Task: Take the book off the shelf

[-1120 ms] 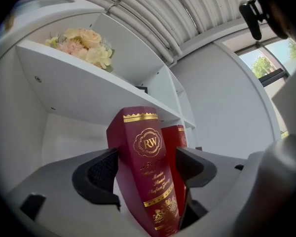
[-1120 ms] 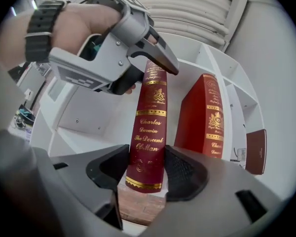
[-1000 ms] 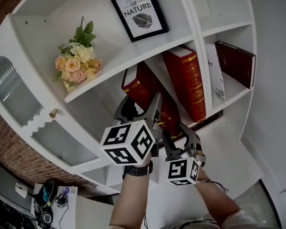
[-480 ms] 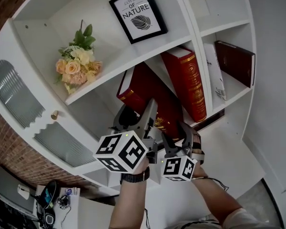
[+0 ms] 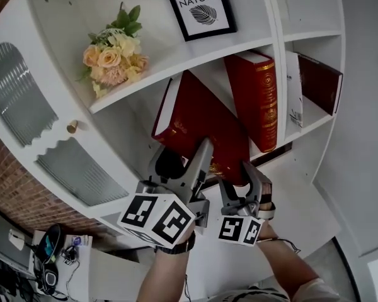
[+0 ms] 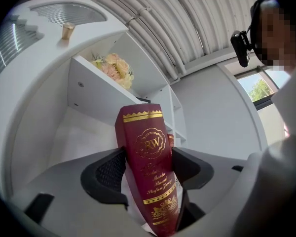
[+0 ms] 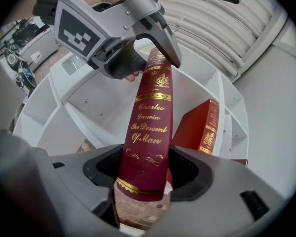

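Both grippers are on the book. The left gripper, its jaws just closing, has the dark red spine pinched between its pads. The right gripper, whose jaws have just been opening wide, clamps the same spine nearer its foot, pads against both covers. The book is tipped forward out of its compartment in the shelf, leaning away from the upright red volume just beside it, below the flowers. So the grasp looks done and the pull looks under way. The book's foot is hidden behind the grippers, so I can't tell whether it has left its board. What's left, by my reading: draw it fully clear of the shelf.
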The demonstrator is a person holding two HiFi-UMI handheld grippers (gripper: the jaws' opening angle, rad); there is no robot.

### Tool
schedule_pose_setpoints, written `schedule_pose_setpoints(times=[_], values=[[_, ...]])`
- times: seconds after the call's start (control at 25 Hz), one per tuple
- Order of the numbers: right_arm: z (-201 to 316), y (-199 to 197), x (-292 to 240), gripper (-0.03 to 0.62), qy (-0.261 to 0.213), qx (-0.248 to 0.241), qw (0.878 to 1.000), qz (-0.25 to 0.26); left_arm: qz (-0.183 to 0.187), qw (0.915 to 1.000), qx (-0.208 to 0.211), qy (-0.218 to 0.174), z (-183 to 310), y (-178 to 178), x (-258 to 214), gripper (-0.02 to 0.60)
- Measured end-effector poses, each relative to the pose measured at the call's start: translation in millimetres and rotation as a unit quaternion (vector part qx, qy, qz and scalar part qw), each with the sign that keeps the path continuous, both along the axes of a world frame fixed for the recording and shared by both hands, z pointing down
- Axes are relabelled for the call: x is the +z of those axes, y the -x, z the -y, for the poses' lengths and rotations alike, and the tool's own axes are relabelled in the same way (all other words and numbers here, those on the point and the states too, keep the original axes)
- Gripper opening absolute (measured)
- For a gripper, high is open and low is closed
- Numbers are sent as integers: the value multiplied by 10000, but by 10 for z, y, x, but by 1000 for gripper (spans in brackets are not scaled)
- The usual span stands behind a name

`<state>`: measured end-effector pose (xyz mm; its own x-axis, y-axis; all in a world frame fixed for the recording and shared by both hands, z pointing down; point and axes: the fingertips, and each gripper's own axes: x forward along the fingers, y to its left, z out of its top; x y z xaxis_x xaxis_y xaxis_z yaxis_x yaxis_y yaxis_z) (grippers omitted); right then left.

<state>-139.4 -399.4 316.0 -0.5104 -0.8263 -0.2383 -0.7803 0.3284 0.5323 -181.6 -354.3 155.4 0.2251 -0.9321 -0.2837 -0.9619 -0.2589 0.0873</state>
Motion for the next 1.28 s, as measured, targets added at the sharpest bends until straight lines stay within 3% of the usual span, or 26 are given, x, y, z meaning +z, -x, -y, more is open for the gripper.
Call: schedule_pose_setpoints(times=[0.92,1.28], values=[[-1604,18,381,287,-129,758,9967,-250,-289,9964,795,-66,-1560,190,430,304],[-1968,2,506,287,49,812,9963,-266,-321,9956,878,51,-1867,178,546,304]])
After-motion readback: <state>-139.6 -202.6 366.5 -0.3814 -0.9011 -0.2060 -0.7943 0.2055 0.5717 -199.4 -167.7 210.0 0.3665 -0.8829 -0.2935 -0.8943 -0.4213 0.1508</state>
